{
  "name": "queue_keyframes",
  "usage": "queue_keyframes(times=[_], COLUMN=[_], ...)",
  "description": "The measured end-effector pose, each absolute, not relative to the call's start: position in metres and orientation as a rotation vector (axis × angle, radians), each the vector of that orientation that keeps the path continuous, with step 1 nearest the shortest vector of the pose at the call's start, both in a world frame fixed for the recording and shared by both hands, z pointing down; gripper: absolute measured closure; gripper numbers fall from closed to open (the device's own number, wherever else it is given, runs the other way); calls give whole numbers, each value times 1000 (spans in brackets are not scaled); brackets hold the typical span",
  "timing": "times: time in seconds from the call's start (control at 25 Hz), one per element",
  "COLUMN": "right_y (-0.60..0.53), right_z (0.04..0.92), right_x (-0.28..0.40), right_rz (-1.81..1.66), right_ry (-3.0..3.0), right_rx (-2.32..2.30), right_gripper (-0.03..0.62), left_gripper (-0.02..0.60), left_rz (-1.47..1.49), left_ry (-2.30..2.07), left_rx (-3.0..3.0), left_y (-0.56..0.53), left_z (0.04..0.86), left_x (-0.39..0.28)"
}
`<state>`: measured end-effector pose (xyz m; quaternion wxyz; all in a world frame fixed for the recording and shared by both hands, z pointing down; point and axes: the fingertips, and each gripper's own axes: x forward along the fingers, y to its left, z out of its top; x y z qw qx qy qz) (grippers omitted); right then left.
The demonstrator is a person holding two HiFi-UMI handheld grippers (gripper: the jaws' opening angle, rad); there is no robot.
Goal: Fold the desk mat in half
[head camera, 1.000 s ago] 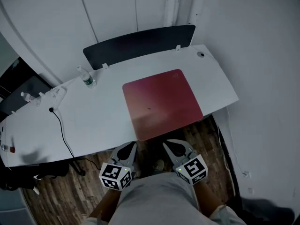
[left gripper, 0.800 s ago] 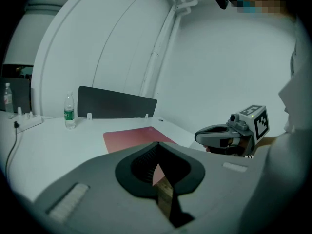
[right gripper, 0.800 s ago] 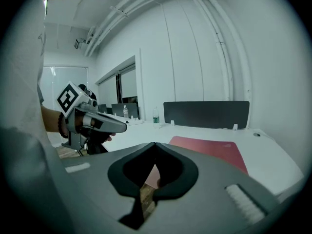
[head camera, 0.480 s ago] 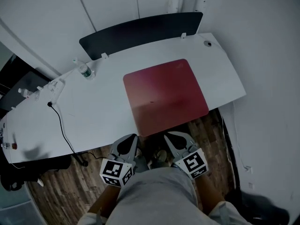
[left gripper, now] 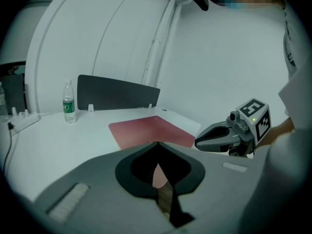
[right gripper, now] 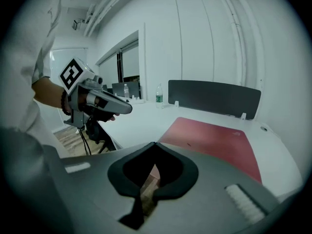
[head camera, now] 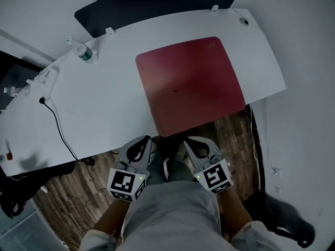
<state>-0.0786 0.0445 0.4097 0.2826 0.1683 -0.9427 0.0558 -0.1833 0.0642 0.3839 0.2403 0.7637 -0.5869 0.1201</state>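
Note:
The red desk mat [head camera: 191, 85] lies flat and unfolded on the white desk [head camera: 104, 103], its near edge at the desk's front edge. Both grippers hang just short of that edge, over the wooden floor. My left gripper [head camera: 147, 139] is shut and empty, pointing at the mat's near left corner. My right gripper [head camera: 187, 139] is also shut and empty, below the middle of the mat's near edge. In the left gripper view the mat [left gripper: 151, 130] lies ahead beyond the closed jaws, with the right gripper [left gripper: 202, 141] alongside. The right gripper view shows the mat [right gripper: 214, 140] and the left gripper [right gripper: 127, 108].
A dark divider panel [head camera: 157, 1] stands along the desk's back edge. A water bottle [head camera: 84, 51] stands at the back left, and a black cable [head camera: 55, 127] runs over the left part. A round cable hole [head camera: 244, 21] sits at the back right corner.
The head has leaned in, so the desk and mat look larger and higher in view. Both grippers have come closer to the desk's front edge and stayed shut.

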Motion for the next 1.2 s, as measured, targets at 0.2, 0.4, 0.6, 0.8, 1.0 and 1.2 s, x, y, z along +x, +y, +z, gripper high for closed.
queue_keyframes(times=[0.2,0.4,0.6,0.8,1.0,1.2], right_y=[42,50,58,64,70,73], right_z=[440,480,511,531,550,561], right_x=[-93,-102,-111,-126,-134,-140], right_rz=[108,63,-6,-76,-206,-299], right_ry=[-2477,-2408,-2339,-2280,-2210,-2145], right_rx=[406,356,311,253,212,195], right_gripper=[586,585,555,529,491,474], left_gripper=[563,563,563,563,563,563], left_rz=[335,363,373,361,356,344], left_ry=[-1583,-1553,-1518,-1511,-1504,-1505], left_rx=[2067,2032,1989,1957,1931,1904], left_y=[64,77,90,97,104,111], left_z=[409,440,467,483,493,502], left_x=[-190,-191,-193,-199,-204,-208])
